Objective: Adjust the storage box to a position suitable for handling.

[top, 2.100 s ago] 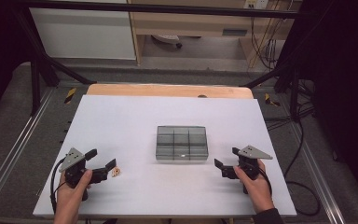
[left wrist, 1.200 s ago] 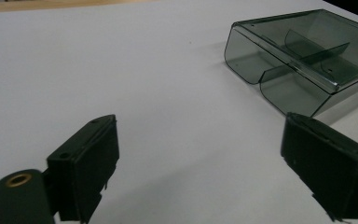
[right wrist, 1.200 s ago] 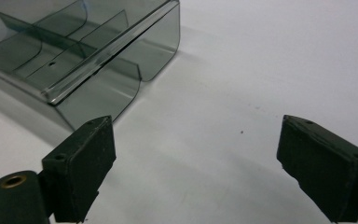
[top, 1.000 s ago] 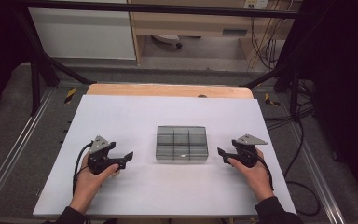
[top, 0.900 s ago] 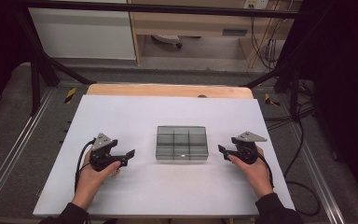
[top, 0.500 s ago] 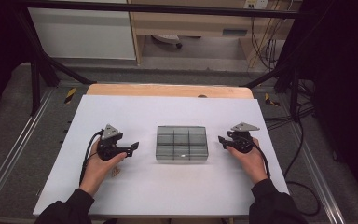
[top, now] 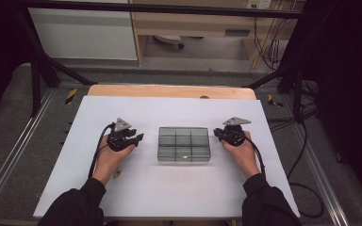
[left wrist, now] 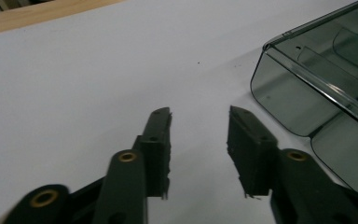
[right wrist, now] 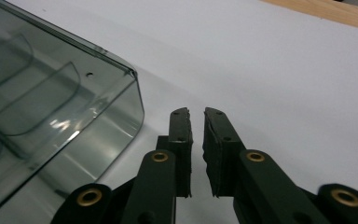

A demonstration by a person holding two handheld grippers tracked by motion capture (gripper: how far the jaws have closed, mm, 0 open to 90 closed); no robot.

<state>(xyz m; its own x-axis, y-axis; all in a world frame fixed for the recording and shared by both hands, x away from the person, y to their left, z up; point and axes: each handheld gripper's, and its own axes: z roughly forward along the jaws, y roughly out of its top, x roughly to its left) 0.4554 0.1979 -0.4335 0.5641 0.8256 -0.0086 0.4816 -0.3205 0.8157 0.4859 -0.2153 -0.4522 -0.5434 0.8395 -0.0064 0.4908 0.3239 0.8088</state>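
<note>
A smoky clear box [top: 184, 144] sits mid-table [top: 99, 113] between 2 grippers. The left gripper [top: 136, 139] is narrowing with a gap left, empty; the right gripper [top: 218, 135] has just closed on nothing beside the box.

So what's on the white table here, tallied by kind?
Clear smoky compartment box: 1
Handheld tools: 2, left tool with jaws parted and empty, right tool nearly shut and empty, one either side of the box
Small tan item by the left forearm, too small to identify: 1
Total: 4
</note>
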